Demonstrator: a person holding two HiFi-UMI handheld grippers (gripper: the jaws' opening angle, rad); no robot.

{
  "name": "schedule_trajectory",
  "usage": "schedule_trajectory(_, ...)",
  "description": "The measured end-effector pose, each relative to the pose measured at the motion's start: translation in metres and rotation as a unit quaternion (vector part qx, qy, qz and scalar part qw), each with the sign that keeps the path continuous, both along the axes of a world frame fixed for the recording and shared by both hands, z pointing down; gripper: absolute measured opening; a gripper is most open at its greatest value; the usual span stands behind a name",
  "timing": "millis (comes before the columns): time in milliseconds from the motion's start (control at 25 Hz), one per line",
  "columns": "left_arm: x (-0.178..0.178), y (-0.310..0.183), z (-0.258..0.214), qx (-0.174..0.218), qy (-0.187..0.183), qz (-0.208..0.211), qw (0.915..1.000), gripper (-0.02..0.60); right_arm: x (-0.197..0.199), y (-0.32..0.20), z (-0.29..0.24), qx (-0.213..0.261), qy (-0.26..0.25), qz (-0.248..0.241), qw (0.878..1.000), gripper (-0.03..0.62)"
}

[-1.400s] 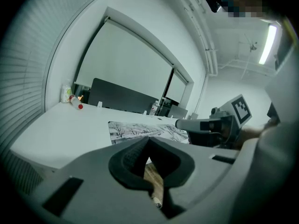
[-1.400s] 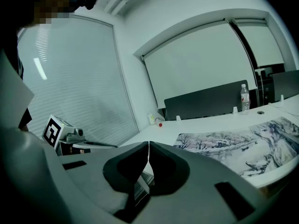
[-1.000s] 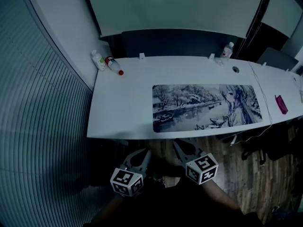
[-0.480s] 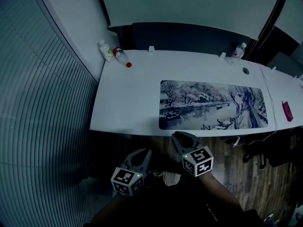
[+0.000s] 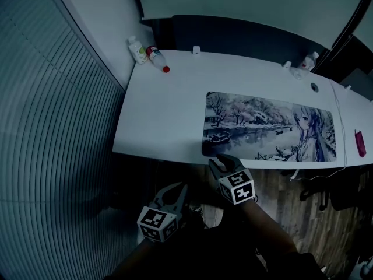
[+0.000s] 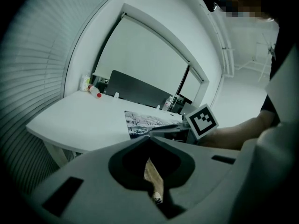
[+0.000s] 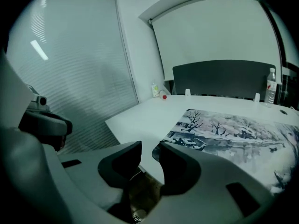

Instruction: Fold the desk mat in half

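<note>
Our left gripper point(image 6: 149, 139): jaws pressed together, nothing in them.
Past the tips we've got the white desk point(image 6: 79, 120) with the mat point(image 6: 145, 121) flat on it, the right gripper point(image 6: 155, 129) and its marker cube point(image 6: 202, 120) by the mat's near edge, our arm point(image 6: 238, 132) behind that, and bottles point(image 6: 88, 85) at the far left corner.

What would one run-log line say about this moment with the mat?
phase: approach | desk mat: flat, unfolded | right gripper: jaws just opening, nothing between, by mat's front-left corner | left gripper: shut, empty
</note>
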State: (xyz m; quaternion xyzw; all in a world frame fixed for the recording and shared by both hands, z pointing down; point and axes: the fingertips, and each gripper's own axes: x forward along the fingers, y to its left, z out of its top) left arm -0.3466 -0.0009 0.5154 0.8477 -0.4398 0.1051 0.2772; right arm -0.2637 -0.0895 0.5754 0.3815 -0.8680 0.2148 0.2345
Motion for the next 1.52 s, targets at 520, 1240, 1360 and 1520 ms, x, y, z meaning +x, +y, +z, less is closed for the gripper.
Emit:
schedule_trajectory(520,-0.020,-0.003,0.013,-0.021,-0.008,-0.031,0.9993,0.006,-0.019,-0.028,0.059,-0.028,0.073,-0.040,0.996,0.140)
schedule_trajectory(1240,-0.024,0.001,0.014,-0.030,-0.014,-0.056,0.9979,0.006,-0.015,-0.041,0.076,-0.011,0.142,-0.042,0.989,0.058)
schedule_trajectory(1360,-0.023,0.003,0.012,-0.030,-0.018,-0.054,0.9979,0.006,-0.012,-0.045,0.074,-0.023,0.120,-0.028,0.992,0.044)
schedule_trajectory(1520,-0.020,0.004,0.011,-0.028,-0.019,-0.048,0.9983,0.006,-0.009,-0.047,0.066,-0.018,0.102,-0.011,0.995,0.044)
